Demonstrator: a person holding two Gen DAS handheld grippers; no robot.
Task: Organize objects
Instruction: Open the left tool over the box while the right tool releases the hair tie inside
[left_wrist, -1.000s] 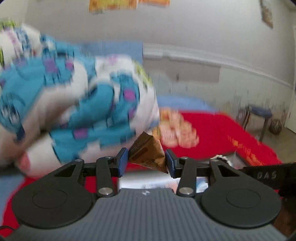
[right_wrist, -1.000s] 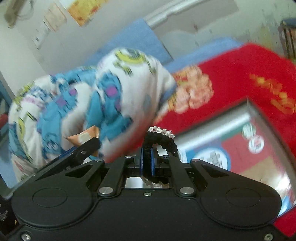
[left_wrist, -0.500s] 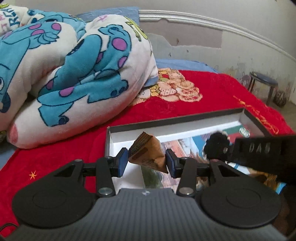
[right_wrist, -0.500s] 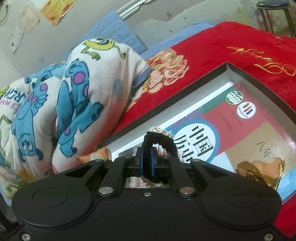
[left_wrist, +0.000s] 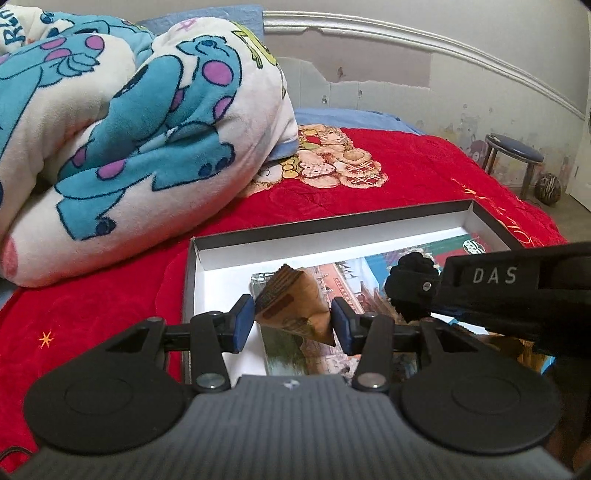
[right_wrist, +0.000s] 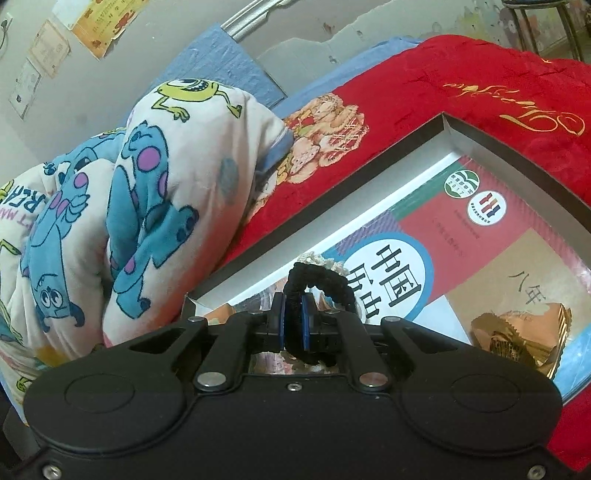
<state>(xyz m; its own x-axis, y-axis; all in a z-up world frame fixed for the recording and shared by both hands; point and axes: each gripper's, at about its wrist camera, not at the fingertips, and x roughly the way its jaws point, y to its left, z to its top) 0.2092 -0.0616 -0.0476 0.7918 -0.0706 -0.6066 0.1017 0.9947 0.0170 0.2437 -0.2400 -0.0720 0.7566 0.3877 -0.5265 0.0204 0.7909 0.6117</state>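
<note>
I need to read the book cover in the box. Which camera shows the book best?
The right wrist view: the book lies nearly unobstructed in the box, title and logos legible. In the left wrist view, the held brown packet and the right gripper cover most of it, leaving only strips of cover.

We see a bed under a red embroidered cover (left_wrist: 424, 173), with a bundled cartoon-monster blanket (left_wrist: 122, 122) heaped at its head and a blue sheet (left_wrist: 351, 118) showing at the wall edge. The wall (left_wrist: 388, 70) is off-white with patchy, peeling paint and a white moulding rail (left_wrist: 406, 37). A blue-topped stool (left_wrist: 513, 147) stands on the floor by a striped ball (left_wrist: 548, 188). Certificates (right_wrist: 48, 48) are pinned to the wall.
</note>
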